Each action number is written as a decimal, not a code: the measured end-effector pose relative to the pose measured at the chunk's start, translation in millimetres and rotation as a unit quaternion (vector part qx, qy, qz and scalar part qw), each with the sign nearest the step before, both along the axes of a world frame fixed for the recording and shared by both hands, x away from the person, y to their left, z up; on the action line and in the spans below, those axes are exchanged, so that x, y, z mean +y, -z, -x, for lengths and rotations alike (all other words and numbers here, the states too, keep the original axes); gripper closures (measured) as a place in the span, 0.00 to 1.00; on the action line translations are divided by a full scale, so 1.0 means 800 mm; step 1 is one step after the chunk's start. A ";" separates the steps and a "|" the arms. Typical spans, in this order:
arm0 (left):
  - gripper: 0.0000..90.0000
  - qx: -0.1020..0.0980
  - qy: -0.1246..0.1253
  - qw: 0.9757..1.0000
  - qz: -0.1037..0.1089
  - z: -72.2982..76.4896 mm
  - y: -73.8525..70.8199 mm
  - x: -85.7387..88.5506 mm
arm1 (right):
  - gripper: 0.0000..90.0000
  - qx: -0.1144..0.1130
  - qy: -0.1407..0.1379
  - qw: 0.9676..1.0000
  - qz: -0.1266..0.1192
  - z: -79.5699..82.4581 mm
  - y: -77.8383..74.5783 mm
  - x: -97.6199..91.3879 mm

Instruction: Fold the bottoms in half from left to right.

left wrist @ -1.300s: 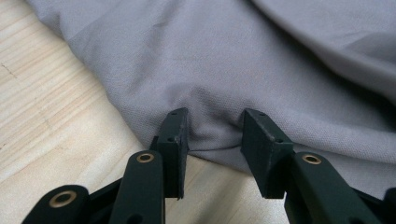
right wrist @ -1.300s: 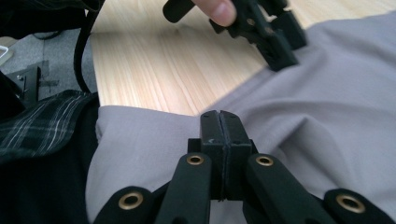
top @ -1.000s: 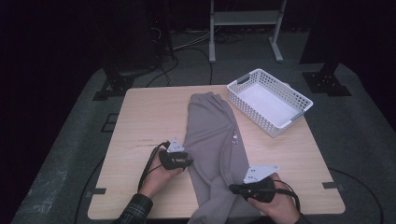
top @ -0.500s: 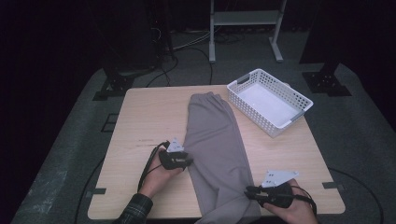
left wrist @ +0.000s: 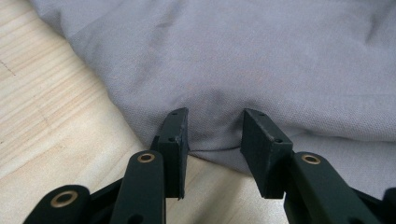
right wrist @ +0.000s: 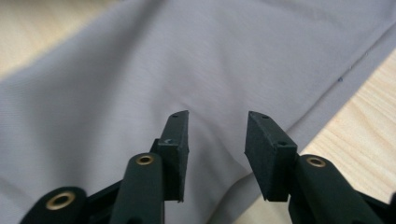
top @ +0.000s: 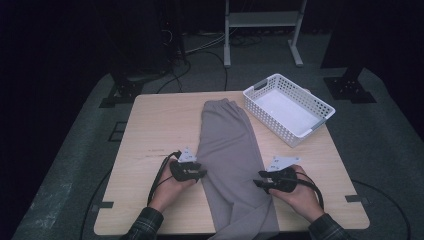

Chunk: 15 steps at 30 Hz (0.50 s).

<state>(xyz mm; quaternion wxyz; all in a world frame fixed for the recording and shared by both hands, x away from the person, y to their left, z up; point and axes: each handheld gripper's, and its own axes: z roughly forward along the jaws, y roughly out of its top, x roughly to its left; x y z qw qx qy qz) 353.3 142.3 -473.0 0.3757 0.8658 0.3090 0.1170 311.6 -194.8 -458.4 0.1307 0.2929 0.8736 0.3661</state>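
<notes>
Looking down from the high view, I see the grey trousers (top: 231, 160) lying lengthwise on the table (top: 150, 130), left gripper (top: 202, 173) at one edge, right gripper (top: 257, 183) at the other. My left gripper view has its jaws apart, with a fold of cloth bunched between them. My right gripper view has jaws just opened above the fabric, gripping nothing

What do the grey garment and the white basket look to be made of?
Grey garment: soft matte fabric with a fine weave, probably knit; it creases and folds. White basket: likely rigid moulded plastic, smooth, its walls a grid of holes.
</notes>
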 end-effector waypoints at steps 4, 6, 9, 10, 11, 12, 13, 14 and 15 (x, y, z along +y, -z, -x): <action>0.67 0.000 -0.002 1.000 -0.002 0.000 0.000 -0.001 | 0.62 0.006 0.004 1.000 0.013 -0.018 0.013 0.007; 0.67 0.001 -0.002 1.000 -0.001 0.000 0.000 -0.001 | 0.61 0.010 0.010 1.000 0.010 -0.027 0.016 0.008; 0.68 0.003 -0.001 1.000 -0.003 -0.002 -0.001 -0.001 | 0.61 0.017 0.011 1.000 0.000 -0.037 0.020 0.009; 0.68 0.004 0.000 1.000 -0.005 -0.005 -0.002 -0.001 | 0.61 0.016 0.009 1.000 0.000 -0.040 0.020 0.008; 0.69 0.005 -0.002 1.000 -0.006 -0.008 -0.002 0.000 | 0.62 0.015 0.010 1.000 -0.004 -0.043 0.021 0.008; 0.69 0.005 -0.005 1.000 -0.006 -0.012 -0.002 0.001 | 0.63 0.013 0.010 1.000 -0.010 -0.046 0.022 0.008; 0.70 0.006 -0.007 1.000 -0.005 -0.016 -0.002 0.002 | 0.64 0.011 0.010 1.000 -0.013 -0.050 0.023 0.007; 0.70 0.008 -0.010 1.000 -0.004 -0.021 -0.002 0.003 | 0.65 0.011 0.011 1.000 -0.014 -0.054 0.023 0.007; 0.71 0.008 -0.014 1.000 0.002 -0.025 -0.001 0.004 | 0.65 0.011 0.007 1.000 -0.012 -0.059 0.023 0.007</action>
